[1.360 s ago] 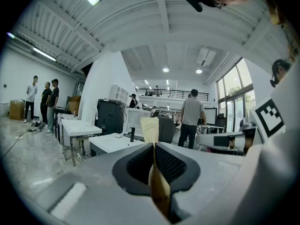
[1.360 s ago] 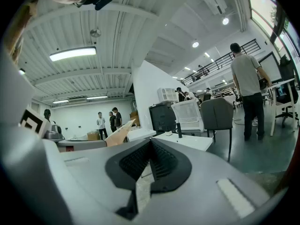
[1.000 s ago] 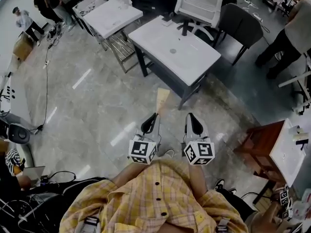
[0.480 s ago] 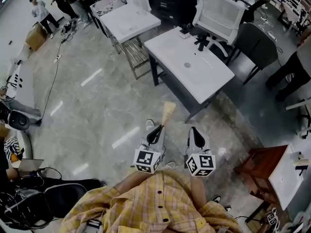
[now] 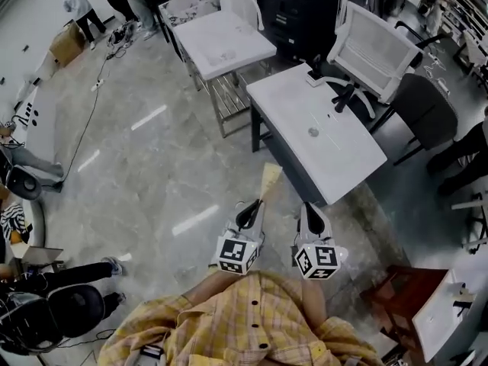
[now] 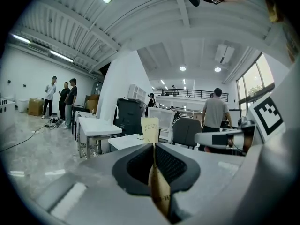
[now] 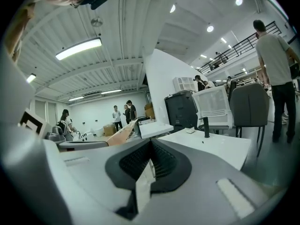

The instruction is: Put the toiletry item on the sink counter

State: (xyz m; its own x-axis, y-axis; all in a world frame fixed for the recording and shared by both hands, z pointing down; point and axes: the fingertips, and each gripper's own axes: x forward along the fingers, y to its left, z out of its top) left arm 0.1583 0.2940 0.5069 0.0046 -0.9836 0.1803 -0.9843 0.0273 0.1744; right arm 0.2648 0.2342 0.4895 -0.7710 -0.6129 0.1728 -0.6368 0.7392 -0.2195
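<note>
The toiletry item is a flat tan packet [image 5: 269, 180] that sticks out forward from my left gripper [image 5: 249, 210], which is shut on it. In the left gripper view the packet [image 6: 151, 128] stands edge-on between the closed jaws. My right gripper [image 5: 310, 213] is beside it with its jaws together; a pale strip shows low between them in the right gripper view, and I cannot tell what it is. The white sink counter [image 5: 305, 139] with a black faucet [image 5: 341, 97] stands just ahead of both grippers, apart from them.
A second white counter [image 5: 225, 40] stands behind the first. A white mesh chair [image 5: 374, 52] and a dark chair [image 5: 427, 113] are behind the sink. A brown wooden table [image 5: 396, 296] is at my right. People [image 5: 80, 6] stand far left, with cables on the floor.
Both grippers have moved forward together across the floor, and the sink counter is now closer and more to the right. The tan packet stays in the left gripper.
</note>
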